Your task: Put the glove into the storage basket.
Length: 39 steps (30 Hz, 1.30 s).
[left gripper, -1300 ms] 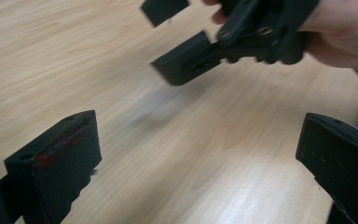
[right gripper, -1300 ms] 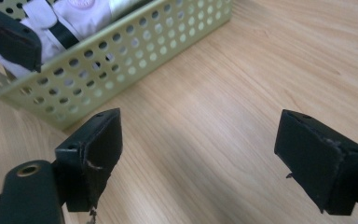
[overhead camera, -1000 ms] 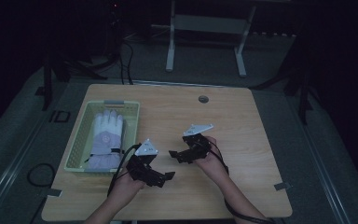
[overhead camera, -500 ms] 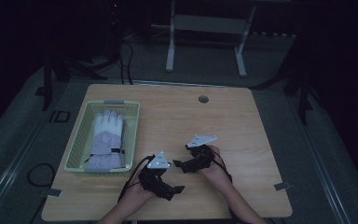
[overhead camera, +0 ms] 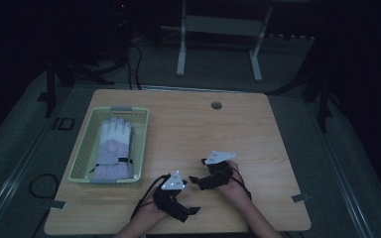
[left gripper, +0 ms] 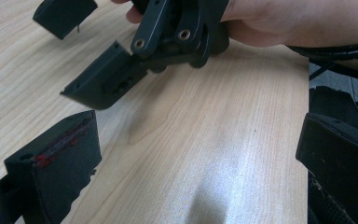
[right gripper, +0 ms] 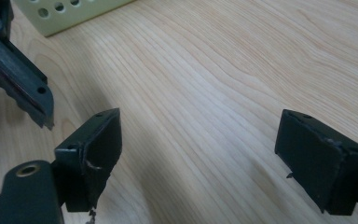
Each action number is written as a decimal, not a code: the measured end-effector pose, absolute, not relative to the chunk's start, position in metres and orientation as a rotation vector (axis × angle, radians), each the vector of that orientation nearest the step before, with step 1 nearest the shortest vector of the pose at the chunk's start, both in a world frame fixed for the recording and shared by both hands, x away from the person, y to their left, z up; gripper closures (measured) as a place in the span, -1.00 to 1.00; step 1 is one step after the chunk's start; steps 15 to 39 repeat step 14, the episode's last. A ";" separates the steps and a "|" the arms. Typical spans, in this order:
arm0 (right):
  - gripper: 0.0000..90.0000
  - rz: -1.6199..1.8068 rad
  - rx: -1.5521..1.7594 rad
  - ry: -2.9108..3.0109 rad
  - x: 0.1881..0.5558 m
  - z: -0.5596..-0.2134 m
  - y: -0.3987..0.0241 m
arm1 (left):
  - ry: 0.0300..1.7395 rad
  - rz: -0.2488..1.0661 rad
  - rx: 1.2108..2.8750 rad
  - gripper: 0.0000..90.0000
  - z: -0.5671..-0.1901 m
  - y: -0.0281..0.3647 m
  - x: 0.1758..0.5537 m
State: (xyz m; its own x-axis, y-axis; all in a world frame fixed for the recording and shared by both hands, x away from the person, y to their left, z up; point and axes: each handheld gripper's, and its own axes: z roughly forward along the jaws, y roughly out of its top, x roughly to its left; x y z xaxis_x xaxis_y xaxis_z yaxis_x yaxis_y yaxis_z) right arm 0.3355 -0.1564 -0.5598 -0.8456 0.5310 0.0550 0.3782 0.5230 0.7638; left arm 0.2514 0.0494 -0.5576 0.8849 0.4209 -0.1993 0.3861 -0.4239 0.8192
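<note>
Now both hands have drawn back to the lower middle of the frame: the left gripper (overhead camera: pixel 192 210) and right gripper (overhead camera: pixel 194 179) gape wide, empty, while the glove (overhead camera: pixel 112 148) lies in the basket (overhead camera: pixel 140 144) at left, seemingly delivered

wooden table (overhead camera: pixel 188 129), round grommet hole (overhead camera: pixel 216 105), metal stand legs (overhead camera: pixel 218 44)

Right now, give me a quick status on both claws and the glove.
Left claw open, empty, near table edge. Right claw open, empty, beside it. Glove lying in the basket, untouched. Bare table between.
</note>
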 end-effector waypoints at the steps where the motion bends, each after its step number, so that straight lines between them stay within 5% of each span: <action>1: -0.67 1.220 0.782 2.576 0.335 -0.560 -0.158 | 0.578 0.050 2.051 -1.00 -0.558 0.050 0.251; 39: -0.67 1.218 0.778 2.544 0.333 -0.564 -0.167 | 0.589 0.073 2.024 -1.00 -0.564 0.057 0.251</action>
